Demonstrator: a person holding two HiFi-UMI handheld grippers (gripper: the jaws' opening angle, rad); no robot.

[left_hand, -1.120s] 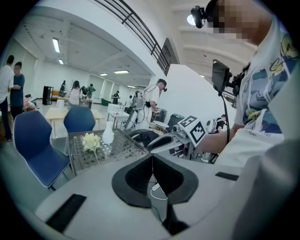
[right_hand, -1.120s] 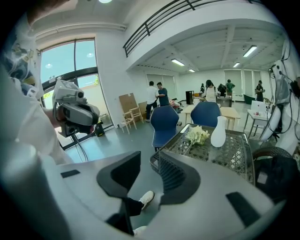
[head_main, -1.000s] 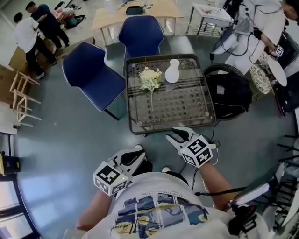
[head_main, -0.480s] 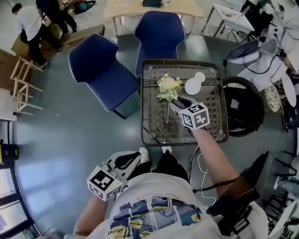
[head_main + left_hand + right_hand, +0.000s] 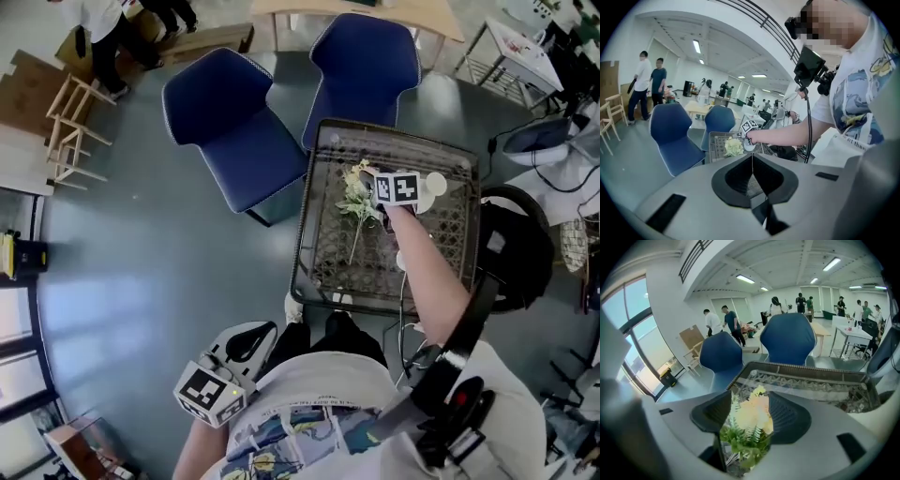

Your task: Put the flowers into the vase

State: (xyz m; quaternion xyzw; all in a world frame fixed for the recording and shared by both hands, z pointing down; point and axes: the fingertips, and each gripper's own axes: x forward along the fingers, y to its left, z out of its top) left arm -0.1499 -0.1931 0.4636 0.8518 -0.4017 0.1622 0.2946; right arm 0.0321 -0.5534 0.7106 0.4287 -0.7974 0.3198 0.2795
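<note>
A bunch of pale yellow flowers point(image 5: 357, 190) with green leaves lies on the glass-topped wicker table point(image 5: 323, 239), its stem pointing toward me. A white vase point(image 5: 435, 184) stands just right of it. My right gripper point(image 5: 368, 184) reaches over the flower head. In the right gripper view the flowers point(image 5: 749, 418) stand between the jaws of the right gripper point(image 5: 751, 401), which are opening wide and do not press on them. My left gripper point(image 5: 251, 337) hangs by my body, far from the table. In the left gripper view the left gripper point(image 5: 752, 158) is shut on nothing.
Two blue chairs point(image 5: 239, 131) point(image 5: 364, 61) stand at the table's far side. A black round seat point(image 5: 516, 246) sits to the table's right, with cables on the floor. Wooden chairs point(image 5: 70, 131) and people stand far left.
My right gripper swung from near my body out over the table to the flower head, and its jaws spread apart. The left gripper stayed low by my body.
</note>
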